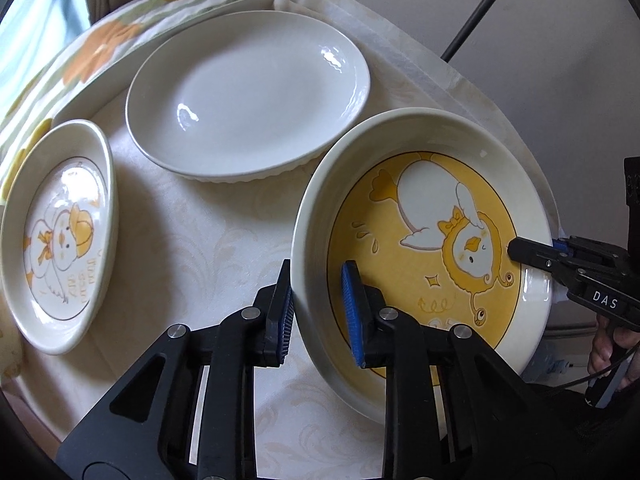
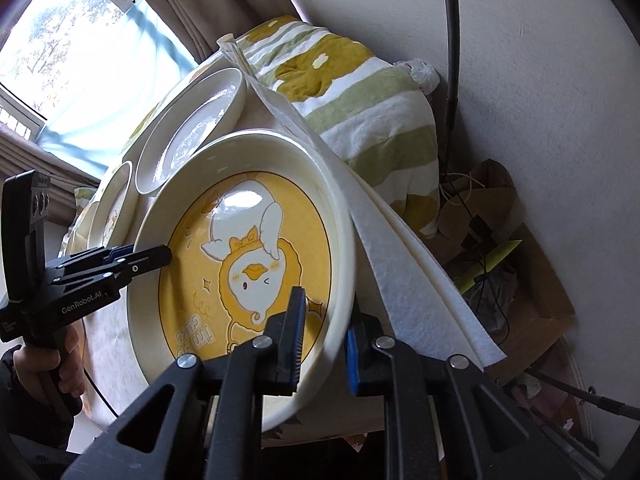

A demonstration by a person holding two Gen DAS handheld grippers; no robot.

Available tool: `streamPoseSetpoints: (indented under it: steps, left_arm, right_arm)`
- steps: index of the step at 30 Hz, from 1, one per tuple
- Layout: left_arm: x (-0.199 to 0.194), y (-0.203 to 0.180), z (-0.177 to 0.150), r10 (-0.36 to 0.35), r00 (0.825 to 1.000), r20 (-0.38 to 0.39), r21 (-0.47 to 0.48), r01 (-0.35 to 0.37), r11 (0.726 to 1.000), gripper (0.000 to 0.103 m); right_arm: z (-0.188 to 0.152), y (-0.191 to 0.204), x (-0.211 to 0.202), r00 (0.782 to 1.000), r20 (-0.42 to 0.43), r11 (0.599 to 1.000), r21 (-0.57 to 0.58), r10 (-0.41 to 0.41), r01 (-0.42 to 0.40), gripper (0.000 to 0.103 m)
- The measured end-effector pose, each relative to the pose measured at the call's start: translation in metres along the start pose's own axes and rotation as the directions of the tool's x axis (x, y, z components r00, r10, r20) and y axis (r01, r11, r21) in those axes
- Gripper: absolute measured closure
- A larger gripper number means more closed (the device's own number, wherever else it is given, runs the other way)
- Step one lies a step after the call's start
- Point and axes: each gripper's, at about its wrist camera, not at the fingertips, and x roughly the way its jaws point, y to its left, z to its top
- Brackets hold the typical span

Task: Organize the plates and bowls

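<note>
Yellow fills the well of the duck-print bowl (image 1: 420, 252), which is tilted above the cream-patterned tabletop (image 1: 208, 240) with its rim caught on two opposite sides. The left tongs (image 1: 320, 308) straddle one side of the rim, one blue pad inside the bowl and one outside, clamped on it. The right tongs (image 2: 322, 344) pinch the opposite side of the rim the same way. Beyond the bowl sits a plain white plate (image 1: 248, 96), and further off from the bowl a small chick-print plate (image 1: 60, 236), both on the tabletop.
</note>
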Motion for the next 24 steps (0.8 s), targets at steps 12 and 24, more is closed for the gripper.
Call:
streamPoseSetpoints:
  steps: [12,24]
  left_arm:
    - [-0.036,0.002,-0.032,0.035,0.999,0.040,-0.074,-0.032,0.997,0.083]
    - [-0.111,0.051,-0.117,0.176,0.983,0.053,-0.373,-0.144,0.917,0.083]
  right_arm:
    - [0.005,0.014,-0.006,0.999,-0.005,0.994,-0.098,0.047,-0.047,0.087]
    - [0.019,0.105,0.011,0.975,-0.157,0.915,-0.349,0.156,-0.203,0.087]
